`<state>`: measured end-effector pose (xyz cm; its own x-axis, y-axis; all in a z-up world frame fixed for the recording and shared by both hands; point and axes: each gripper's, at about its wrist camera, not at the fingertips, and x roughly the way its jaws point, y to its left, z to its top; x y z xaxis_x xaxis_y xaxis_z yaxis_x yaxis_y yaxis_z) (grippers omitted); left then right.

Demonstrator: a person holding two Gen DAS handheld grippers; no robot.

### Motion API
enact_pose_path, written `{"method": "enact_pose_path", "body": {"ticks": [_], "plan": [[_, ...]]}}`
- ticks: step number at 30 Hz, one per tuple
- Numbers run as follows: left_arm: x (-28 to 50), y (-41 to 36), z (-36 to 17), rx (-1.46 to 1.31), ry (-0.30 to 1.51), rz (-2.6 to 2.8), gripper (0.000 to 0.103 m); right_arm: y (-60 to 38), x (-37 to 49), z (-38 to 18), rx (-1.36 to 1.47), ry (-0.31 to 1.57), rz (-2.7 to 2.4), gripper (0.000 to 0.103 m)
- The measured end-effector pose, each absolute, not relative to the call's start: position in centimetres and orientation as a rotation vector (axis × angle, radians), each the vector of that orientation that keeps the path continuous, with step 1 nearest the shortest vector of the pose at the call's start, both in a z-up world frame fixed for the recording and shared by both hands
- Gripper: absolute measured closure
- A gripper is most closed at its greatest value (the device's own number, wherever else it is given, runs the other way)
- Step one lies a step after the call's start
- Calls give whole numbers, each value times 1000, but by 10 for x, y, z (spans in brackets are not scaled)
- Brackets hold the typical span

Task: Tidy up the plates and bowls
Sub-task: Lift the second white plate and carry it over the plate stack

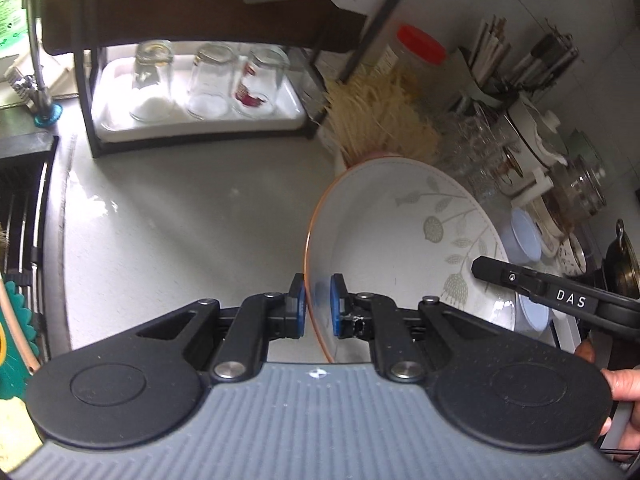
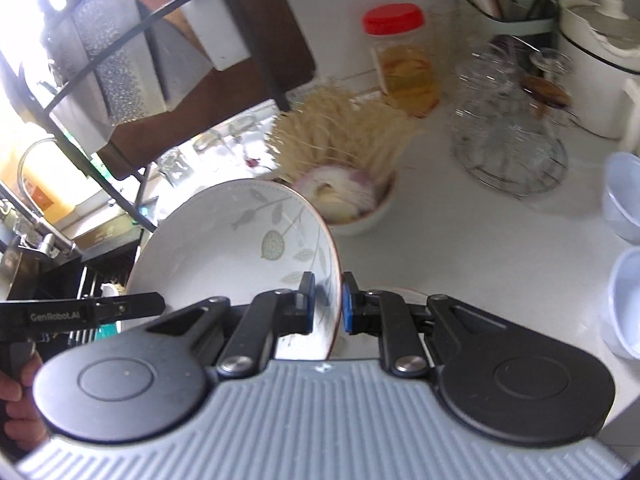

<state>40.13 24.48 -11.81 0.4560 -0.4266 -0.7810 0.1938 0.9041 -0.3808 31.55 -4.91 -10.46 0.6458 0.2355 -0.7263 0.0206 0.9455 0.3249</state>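
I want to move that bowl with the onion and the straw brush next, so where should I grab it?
Take the onion bowl by its near rim, on the side away from the straw brush, one finger inside, one outside. Both the left gripper and right gripper are clamped on the leaf-pattern plate.

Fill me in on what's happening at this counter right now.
A person is holding one leaf-patterned bowl with two handheld grippers at once. The left gripper is clamped on one side of the bowl's orange-edged rim, and the right gripper is clamped on the opposite side. The bowl is tilted above the white countertop. Farther back, a rack tray holds three upturned glasses, and pale blue bowls sit off to the right.
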Motion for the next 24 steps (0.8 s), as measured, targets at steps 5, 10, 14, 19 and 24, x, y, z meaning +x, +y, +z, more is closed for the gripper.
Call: {"method": "enact_pose_path", "body": {"ticks": [5,10,14,19,24], "plan": [[396,213,-133,-243,1070,-400,89,-75,302,-119,283,889,112,87],[393,186,-147,-236,1103,-377,89,-98,298,-135,288,912,117,87],[392,170,-162,-246,1134,-345,88,-107,296,-147,281,928,105,87],[393,164,-175,-258,1180,-315,88,-112,294,-160,268,947,110,86],[396,158,-184,-250,1221,-304,88,-113,298,-169,244,956,112,86]]}}
